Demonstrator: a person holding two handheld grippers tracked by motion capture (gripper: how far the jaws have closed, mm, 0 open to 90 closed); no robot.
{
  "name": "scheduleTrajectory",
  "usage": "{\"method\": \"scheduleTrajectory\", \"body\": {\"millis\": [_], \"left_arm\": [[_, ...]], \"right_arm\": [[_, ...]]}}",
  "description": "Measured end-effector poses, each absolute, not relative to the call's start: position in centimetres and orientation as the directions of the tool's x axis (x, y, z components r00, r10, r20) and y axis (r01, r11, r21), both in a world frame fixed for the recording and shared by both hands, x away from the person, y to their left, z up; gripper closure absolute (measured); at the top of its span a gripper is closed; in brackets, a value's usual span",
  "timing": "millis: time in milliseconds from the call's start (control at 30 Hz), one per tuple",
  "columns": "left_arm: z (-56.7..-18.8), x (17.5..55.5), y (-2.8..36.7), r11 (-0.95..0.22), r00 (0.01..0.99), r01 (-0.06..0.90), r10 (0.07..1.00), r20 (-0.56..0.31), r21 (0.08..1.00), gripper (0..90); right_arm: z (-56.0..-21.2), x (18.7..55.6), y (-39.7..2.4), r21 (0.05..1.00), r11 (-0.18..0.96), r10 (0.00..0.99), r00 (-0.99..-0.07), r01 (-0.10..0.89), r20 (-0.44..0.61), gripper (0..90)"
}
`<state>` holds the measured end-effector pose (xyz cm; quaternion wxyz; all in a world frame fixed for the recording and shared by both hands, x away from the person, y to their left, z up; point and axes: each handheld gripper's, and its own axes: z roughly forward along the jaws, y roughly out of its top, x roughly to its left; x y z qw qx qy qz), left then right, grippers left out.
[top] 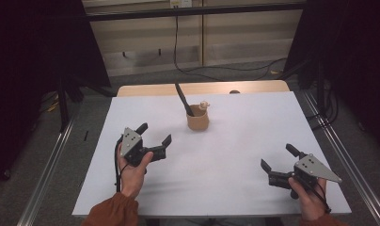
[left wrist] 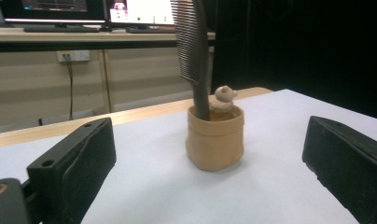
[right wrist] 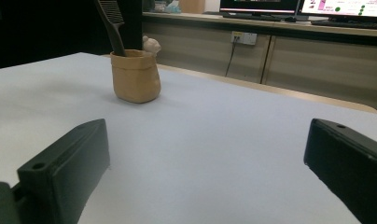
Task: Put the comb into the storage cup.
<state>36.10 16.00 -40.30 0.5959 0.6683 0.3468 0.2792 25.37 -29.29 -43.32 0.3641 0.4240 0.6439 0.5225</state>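
Note:
A small tan pouch-like holder stands upright on the white table top, toward the far middle. A black comb leans out of it, teeth end up. A small beige figure pokes out beside the comb. My left gripper hovers open, left and nearer than the holder, jaws pointing at it. My right gripper is open near the front right, nothing between its jaws.
The white sheet covers a wooden table whose far edge shows bare. Beyond it lie cables on the floor and low cabinets. Monitors sit on a desk behind. Metal rails run along both sides.

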Motion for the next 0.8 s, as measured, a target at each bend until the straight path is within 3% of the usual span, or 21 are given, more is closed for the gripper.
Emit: {"method": "scheduleTrajectory", "body": {"millis": [800], "left_arm": [[-41.6,32.5,19.0,-0.085,0.548,0.151,0.836,-0.011,0.985,2.6]], "right_arm": [[-43.3,25.4,-29.3,0.983,0.091,0.930,-0.366,0.161,-0.026,0.0]]}}
